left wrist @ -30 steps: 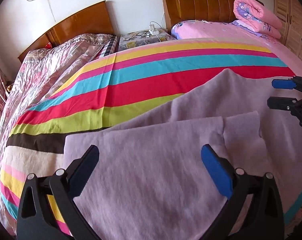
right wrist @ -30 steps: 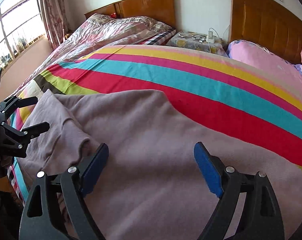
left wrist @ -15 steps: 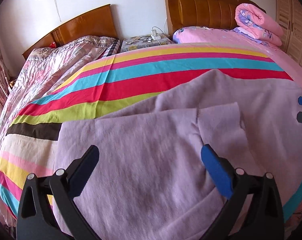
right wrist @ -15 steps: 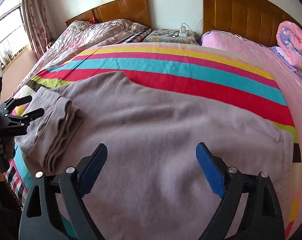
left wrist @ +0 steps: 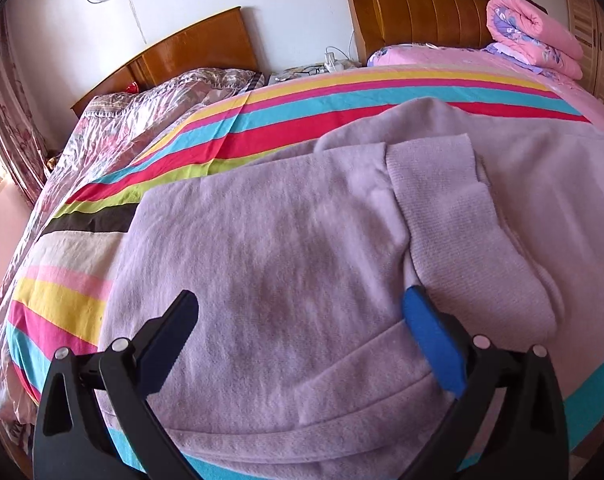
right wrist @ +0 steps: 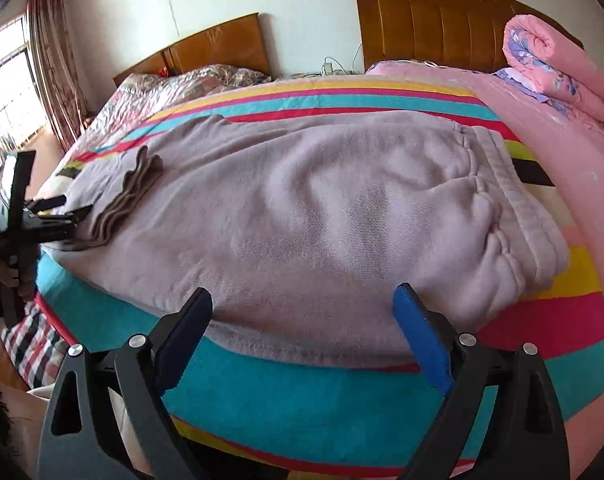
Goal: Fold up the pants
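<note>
Bedding in bright stripes, the bed (right wrist: 342,396) is carrying the lilac pants (right wrist: 322,216), which are lying with their long axis running left to right across it. Waistband (right wrist: 514,196) is sitting just ahead-right of the right gripper (right wrist: 302,336); leg cuffs (left wrist: 454,200) are lying ahead-right of the left gripper (left wrist: 298,336). Both pairs of fingers are hanging spread wide, holding nothing.

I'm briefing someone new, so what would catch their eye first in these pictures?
The lilac pants sprawl across the bright striped bedspread, cuffs stacked at the left and waistband at the right. Both open tongs, left and right, hover at the near edge, gripping nothing.
</note>
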Motion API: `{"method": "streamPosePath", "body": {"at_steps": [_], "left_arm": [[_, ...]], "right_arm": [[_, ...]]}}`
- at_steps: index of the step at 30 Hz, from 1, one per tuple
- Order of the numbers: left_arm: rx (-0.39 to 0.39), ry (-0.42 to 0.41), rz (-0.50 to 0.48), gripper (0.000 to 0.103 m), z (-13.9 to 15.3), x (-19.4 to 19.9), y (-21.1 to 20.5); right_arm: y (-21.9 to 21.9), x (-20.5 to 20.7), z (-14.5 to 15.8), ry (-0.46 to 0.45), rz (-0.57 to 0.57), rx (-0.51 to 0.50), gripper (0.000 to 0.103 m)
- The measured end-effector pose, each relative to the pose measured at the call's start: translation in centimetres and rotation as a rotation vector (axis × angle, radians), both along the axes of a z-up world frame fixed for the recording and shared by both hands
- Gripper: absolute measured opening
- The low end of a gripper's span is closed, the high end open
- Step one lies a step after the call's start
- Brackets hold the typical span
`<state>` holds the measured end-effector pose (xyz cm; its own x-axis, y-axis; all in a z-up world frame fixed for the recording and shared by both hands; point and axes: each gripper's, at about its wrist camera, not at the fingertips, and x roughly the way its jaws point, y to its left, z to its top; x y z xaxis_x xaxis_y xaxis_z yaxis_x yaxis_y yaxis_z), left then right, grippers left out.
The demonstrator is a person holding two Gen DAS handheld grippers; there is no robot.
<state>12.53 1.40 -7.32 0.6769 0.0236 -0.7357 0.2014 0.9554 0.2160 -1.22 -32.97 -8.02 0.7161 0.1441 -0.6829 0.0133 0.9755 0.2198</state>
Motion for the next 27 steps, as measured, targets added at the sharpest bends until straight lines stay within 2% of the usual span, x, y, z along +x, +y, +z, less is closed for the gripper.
{"method": "streamPosePath", "body": {"at_steps": [3,5,8,12,16,19,21,23,27], "left_arm": [[-0.015,0.001,0.031,0.102,1.1,-0.7,0.5],[-0.039,-0.037,0.041,0.102,2.3,-1.7,0.7],[-0.047,-0.043,0.015,0.102,2.7,-2.6,0.1],[-0.040,-0.031,-0.002,0.102,2.0,-2.9,-0.7],[-0.052,-0.020,-0.015,0.102,1.6,-2.9,-1.0],[-0.051,-0.006,-0.023,0.102,1.0,-2.5,-1.1],[-0.061,-0.002,-0.024,0.102,0.9,-2.5,-0.9],[-0.060,0.001,-0.027,0.102,0.8,-2.5,-0.8],[-0.091,0.013,-0.025,0.102,0.5,-2.2,-0.3]], "right_arm": [[-4.3,-3.5,1.3,-0.108,-0.097,0.225,0.088],[-7.9,-5.1,0.7,-0.121,-0.201,0.358,0.088],[-12.1,-5.9,-1.1,-0.100,-0.318,0.480,0.079],[-13.9,-4.2,-1.7,-0.076,-0.340,0.531,0.078],[-12.8,-2.1,-1.8,0.025,-0.330,0.532,0.078],[-11.3,-0.9,-1.3,0.059,-0.311,0.491,0.078],[-11.6,-0.8,-1.2,0.048,-0.370,0.461,0.077],[-12.5,-0.9,-1.4,0.028,-0.424,0.499,0.077],[-11.4,-0.4,-1.1,0.070,-0.385,0.435,0.078]]}}
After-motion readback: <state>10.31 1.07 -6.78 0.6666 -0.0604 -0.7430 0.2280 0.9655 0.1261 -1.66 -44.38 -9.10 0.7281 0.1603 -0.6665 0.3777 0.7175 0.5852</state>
